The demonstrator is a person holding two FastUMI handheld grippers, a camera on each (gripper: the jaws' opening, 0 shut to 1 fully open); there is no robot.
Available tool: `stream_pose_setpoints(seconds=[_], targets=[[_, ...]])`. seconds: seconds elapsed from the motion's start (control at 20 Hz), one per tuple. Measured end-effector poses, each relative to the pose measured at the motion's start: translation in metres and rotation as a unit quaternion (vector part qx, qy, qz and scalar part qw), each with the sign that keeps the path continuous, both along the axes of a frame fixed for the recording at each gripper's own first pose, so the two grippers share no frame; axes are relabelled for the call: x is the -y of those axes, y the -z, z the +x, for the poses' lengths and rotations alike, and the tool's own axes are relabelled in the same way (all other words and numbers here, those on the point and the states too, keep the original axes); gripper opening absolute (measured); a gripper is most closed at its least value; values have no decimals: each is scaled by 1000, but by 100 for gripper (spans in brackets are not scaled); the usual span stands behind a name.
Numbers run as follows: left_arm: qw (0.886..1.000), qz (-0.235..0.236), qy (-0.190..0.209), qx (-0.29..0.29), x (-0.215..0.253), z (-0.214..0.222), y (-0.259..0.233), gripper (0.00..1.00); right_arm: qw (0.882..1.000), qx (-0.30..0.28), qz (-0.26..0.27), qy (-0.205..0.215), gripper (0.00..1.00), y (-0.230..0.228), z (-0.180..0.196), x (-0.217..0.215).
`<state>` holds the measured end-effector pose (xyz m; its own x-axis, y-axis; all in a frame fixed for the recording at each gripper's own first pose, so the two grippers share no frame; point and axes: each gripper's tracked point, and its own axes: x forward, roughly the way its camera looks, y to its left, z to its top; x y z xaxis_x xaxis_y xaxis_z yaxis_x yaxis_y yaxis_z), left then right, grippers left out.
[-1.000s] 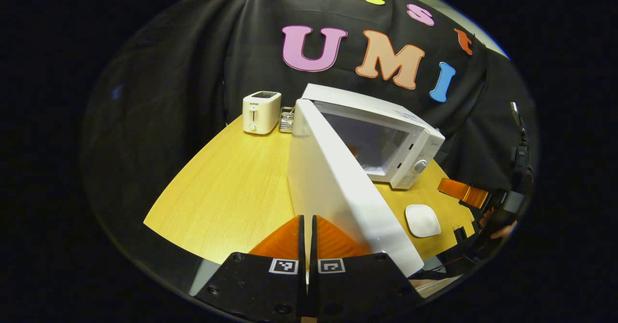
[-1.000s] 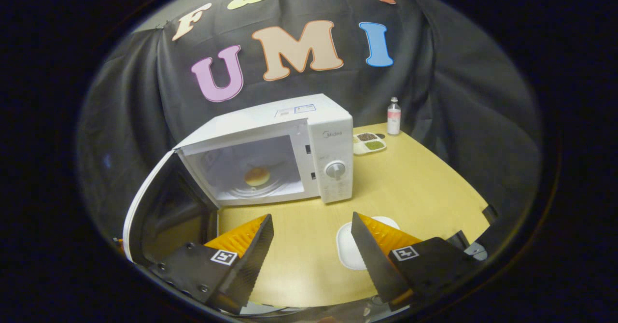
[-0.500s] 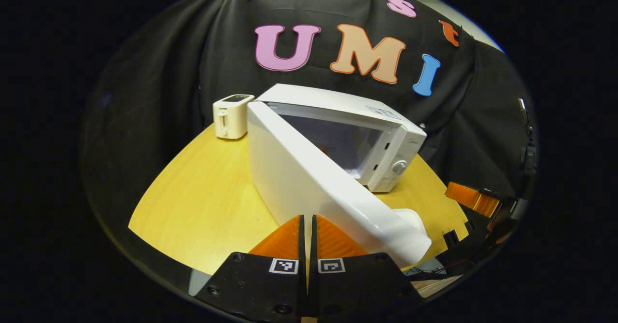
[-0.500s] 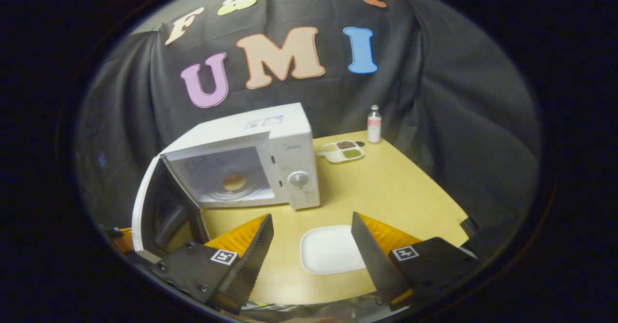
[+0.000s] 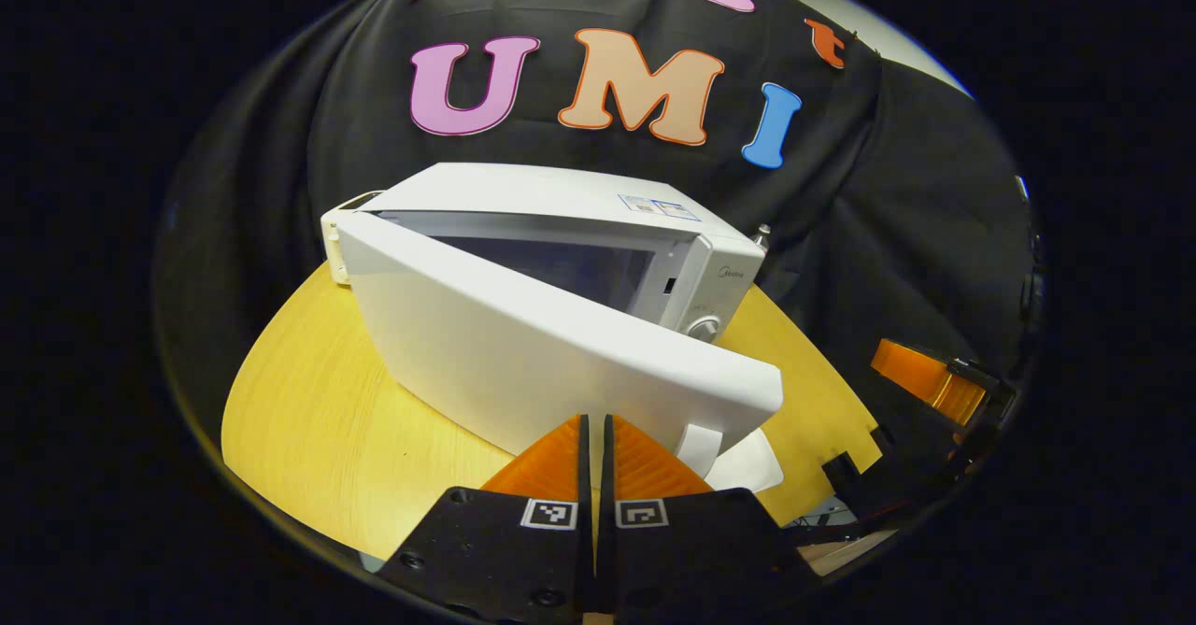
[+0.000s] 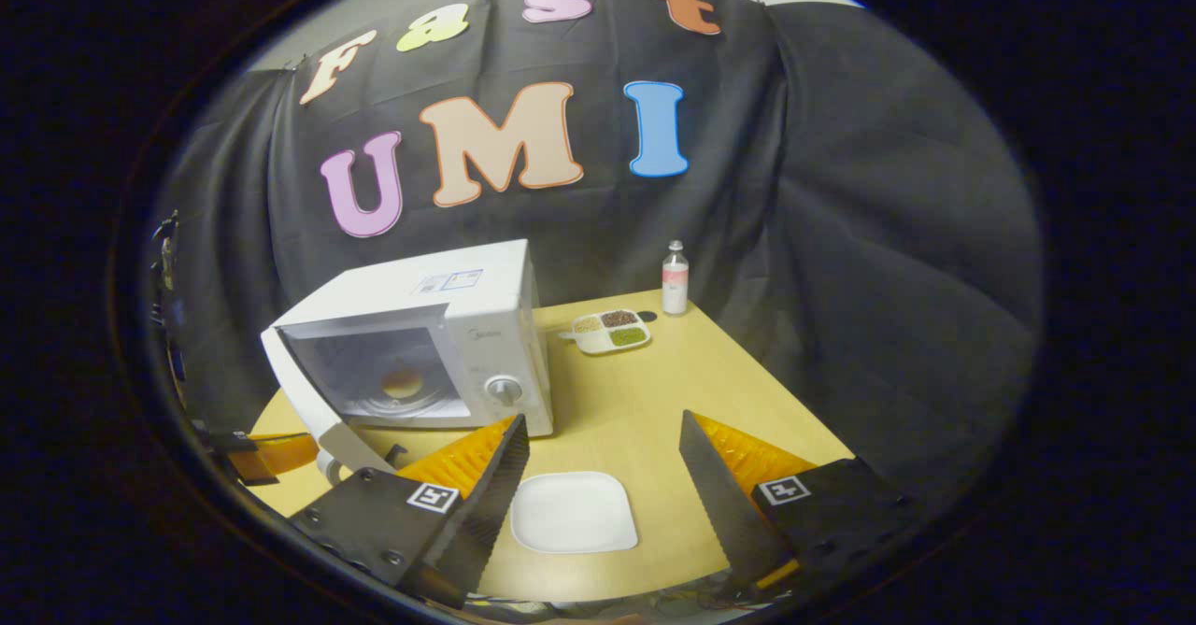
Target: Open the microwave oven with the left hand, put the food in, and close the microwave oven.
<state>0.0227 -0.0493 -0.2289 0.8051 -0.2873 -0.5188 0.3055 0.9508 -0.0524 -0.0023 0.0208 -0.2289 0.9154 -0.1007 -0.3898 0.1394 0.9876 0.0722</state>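
Observation:
The white microwave (image 5: 579, 197) stands on the wooden table (image 5: 308, 401). Its door (image 5: 523, 354) stands partly ajar, angled across the front. My left gripper (image 5: 595, 421) is shut with nothing between its fingers, its tips right against the door's outer face. In the right gripper view, a round bun (image 6: 404, 384) lies on the turntable inside the microwave (image 6: 467, 289), behind the door (image 6: 304, 391). My right gripper (image 6: 603, 418) hangs open above an empty white plate (image 6: 572, 511), well in front of the microwave. The left gripper (image 6: 266, 452) shows beside the door's lower edge.
A divided tray of seasonings (image 6: 612, 331) and a small bottle (image 6: 675, 277) stand at the back right of the table (image 6: 691, 391). A toaster's corner (image 5: 329, 233) peeks out behind the door's hinge side. The right gripper (image 5: 925, 382) shows at the table's right edge.
The door has swung well toward the microwave front, with my shut left gripper following against it. My right gripper has drawn back and up from the microwave, staying open.

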Motion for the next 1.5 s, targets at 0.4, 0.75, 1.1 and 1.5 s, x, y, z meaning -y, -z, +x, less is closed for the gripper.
stream_pose_setpoints(seconds=[0.4,0.75,1.1,1.5], targets=[[1000,13,1,19,28,41,-2,1,999,23,-15,-31,99,-11,14,15],[999,10,-8,38,58,77,-4,0,999,17,-12,-32,92,-6,16,39],[998,1,-17,67,81,107,-13,2,1000,13,-5,-5,100,-4,4,75],[996,-12,-41,83,85,121,-14,1,999,29,2,22,100,-11,-4,104]])
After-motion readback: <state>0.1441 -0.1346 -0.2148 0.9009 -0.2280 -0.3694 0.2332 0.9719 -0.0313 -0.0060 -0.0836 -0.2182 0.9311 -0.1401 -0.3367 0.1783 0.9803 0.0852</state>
